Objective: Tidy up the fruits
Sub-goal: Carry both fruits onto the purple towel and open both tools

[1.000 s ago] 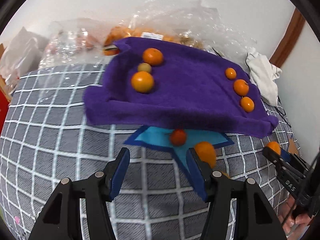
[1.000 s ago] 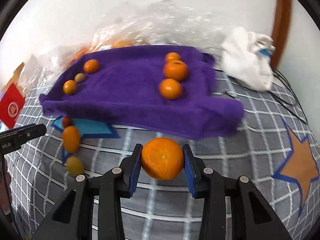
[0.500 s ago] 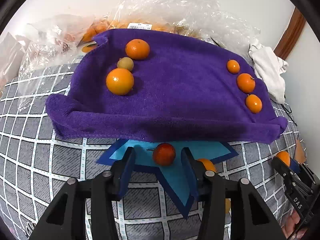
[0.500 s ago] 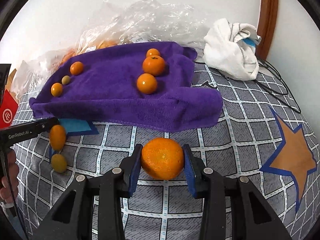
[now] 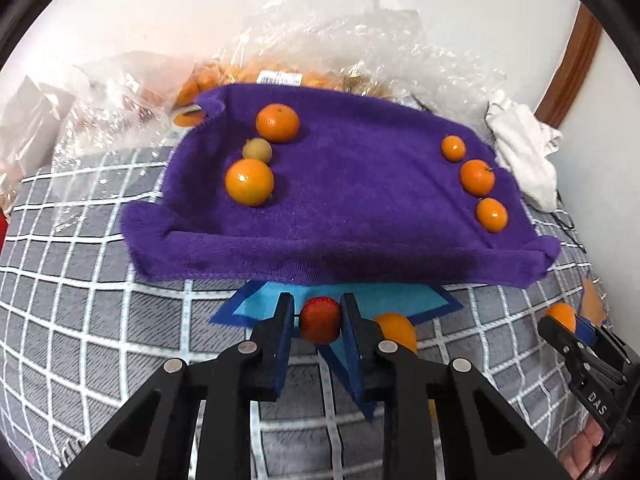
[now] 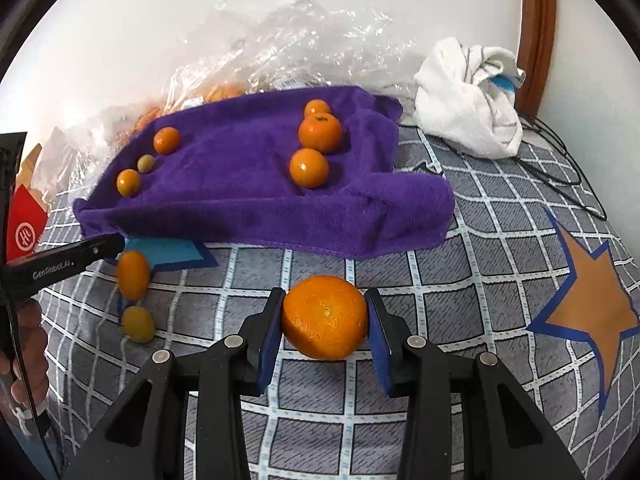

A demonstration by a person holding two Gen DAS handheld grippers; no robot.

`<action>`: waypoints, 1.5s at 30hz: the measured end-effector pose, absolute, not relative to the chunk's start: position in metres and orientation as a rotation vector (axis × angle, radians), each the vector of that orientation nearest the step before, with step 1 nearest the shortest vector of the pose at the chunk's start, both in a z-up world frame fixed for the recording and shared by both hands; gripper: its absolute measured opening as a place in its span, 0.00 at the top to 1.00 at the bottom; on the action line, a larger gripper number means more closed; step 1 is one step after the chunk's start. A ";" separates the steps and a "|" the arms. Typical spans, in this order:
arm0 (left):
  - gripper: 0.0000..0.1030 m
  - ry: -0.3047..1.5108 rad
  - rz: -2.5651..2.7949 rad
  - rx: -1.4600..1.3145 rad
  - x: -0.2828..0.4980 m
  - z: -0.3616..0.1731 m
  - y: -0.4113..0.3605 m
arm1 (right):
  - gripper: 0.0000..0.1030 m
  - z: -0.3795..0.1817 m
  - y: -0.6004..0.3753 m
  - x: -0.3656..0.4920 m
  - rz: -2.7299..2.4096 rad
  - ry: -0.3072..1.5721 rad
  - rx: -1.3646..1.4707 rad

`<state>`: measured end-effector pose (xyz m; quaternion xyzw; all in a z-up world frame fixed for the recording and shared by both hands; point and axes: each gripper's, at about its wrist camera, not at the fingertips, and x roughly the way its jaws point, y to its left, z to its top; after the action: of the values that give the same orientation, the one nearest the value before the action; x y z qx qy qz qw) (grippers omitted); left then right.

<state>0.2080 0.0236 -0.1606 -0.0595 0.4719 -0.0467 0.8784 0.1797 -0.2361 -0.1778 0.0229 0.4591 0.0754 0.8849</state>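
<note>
My left gripper point(image 5: 318, 320) has its jaws closing on a small red fruit point(image 5: 320, 321), both blue pads against it, over a blue star patch point(image 5: 360, 300). An oval orange fruit point(image 5: 396, 330) lies just right of it. My right gripper point(image 6: 325, 318) is shut on a large orange point(image 6: 325, 316) above the checked bedcover. The purple towel point(image 5: 360, 208) beyond carries two rows of three fruits: oranges point(image 5: 249, 182) and a small greenish fruit point(image 5: 257, 149) on its left, small oranges point(image 5: 477, 177) on its right. In the right wrist view a small yellow fruit point(image 6: 138, 324) lies below the oval fruit point(image 6: 133, 275).
Crumpled clear plastic bags point(image 5: 320, 52) with more oranges sit behind the towel against the wall. A white cloth point(image 6: 468, 108) and a black cable point(image 6: 560, 160) lie at the right by a wooden frame point(image 6: 538, 20). A red box point(image 6: 26, 232) stands at the left.
The left jaws have come together from wide apart onto the small red fruit, after the gripper moved up to it. The right gripper still holds the large orange.
</note>
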 end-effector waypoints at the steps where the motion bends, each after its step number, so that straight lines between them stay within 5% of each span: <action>1: 0.78 0.979 -0.098 -0.129 0.205 -0.158 0.024 | 0.62 -0.175 -0.235 0.178 0.159 0.949 0.044; 45: 0.78 0.827 -0.049 -0.217 0.164 -0.067 0.068 | 0.62 -0.101 -0.231 0.175 0.171 0.807 0.017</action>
<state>0.1645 0.0682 -0.0668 -0.1052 0.4009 -0.0237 0.9098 0.1754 -0.2314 -0.1007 0.0080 0.3924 0.0829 0.9160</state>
